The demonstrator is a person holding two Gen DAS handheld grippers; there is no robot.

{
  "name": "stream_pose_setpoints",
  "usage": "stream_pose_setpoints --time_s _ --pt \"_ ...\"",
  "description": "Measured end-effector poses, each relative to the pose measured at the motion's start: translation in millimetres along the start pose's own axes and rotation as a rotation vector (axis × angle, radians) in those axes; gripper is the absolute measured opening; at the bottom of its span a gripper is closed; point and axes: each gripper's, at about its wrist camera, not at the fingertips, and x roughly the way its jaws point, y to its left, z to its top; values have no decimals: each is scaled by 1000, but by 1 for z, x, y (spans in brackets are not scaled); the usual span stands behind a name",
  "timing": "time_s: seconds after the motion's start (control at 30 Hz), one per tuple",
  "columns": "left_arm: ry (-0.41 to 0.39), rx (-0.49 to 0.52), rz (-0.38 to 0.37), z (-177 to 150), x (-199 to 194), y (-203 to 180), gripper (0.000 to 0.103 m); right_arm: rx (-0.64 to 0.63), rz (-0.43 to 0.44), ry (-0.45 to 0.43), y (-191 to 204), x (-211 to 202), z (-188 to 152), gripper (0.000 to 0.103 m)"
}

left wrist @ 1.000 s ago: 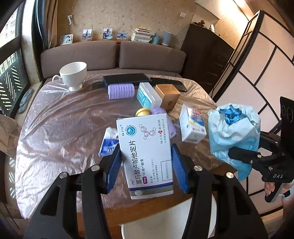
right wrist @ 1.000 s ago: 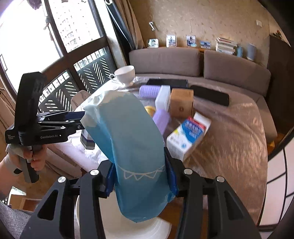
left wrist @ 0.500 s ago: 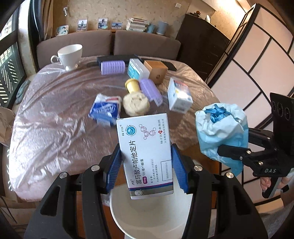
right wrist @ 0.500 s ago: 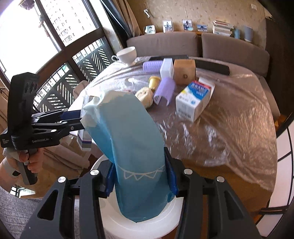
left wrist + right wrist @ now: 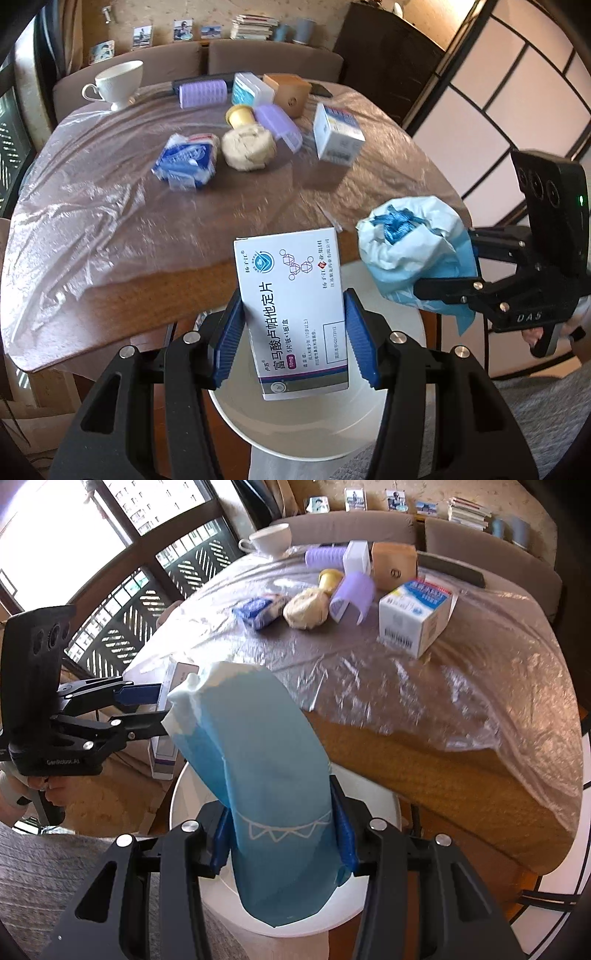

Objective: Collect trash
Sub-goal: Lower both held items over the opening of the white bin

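Left wrist view: the left gripper (image 5: 293, 328) has its blue pads pressed on both long sides of a white medicine box (image 5: 293, 314), which hangs above the mouth of the white trash bin (image 5: 406, 332).
Right wrist view: the right gripper (image 5: 282, 842) is closed on a crumpled blue paper bag (image 5: 266, 775), also above the white trash bin (image 5: 184, 797).
Position of trash: both items are held in the air just beside the table edge, over the bin, not yet inside it.
Step in hand: I judge it is the dropping of the two items into the bin.
How to do well: bring each item over the middle of the opening before the fingers open; the bag is long and soft, so its lower end should point into the bin first.
Risk: the two grippers are near each other, so the releases should be one after the other, or the box may strike the bag and fall on the floor.
Remaining on table: a blue-and-white packet (image 5: 184, 162), a beige lump (image 5: 249, 149) and a white carton (image 5: 338, 136), by my judgement maybe trash too.
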Motion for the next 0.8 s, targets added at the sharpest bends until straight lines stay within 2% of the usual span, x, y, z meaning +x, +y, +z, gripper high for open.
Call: stream_pose_setpoints --time_s 0.8 --pt "121 59 54 -33 44 -12 54 7 2 119 -15 35 -32 45"
